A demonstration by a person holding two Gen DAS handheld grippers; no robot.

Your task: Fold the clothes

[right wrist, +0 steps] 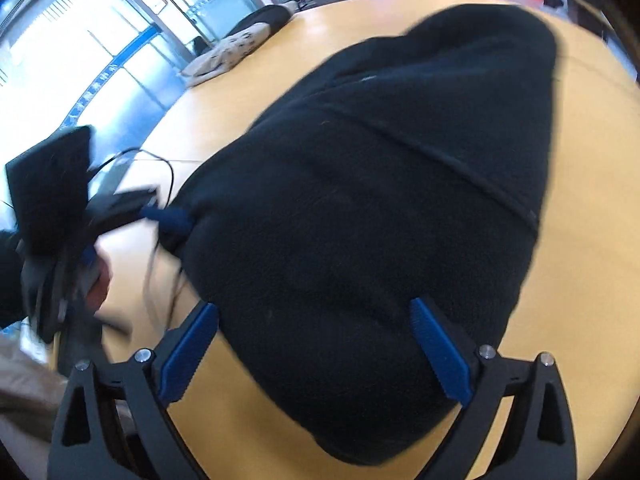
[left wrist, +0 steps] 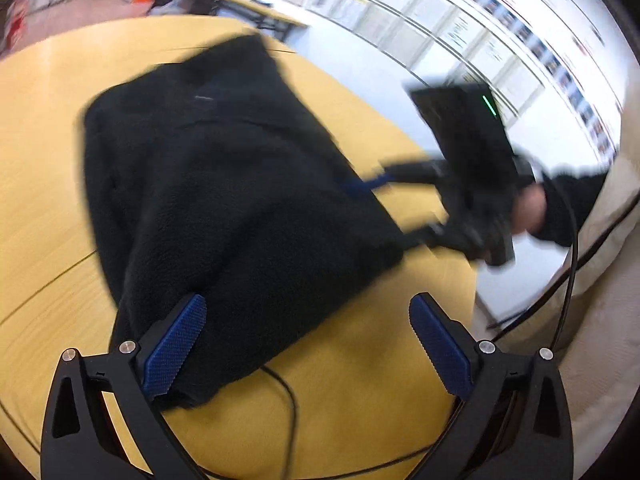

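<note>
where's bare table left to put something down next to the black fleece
Bare wood lies left of the black fleece in the left wrist view, out to the table edge. Crowded: the near edge, where a cable trails between the open grippers.

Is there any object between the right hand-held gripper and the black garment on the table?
Nothing visible stands between them. The right hand-held gripper is open directly over the near end of the black fleece garment, which lies folded on the yellow table. The thin black cable lies off to the garment's side, not in the path.
</note>
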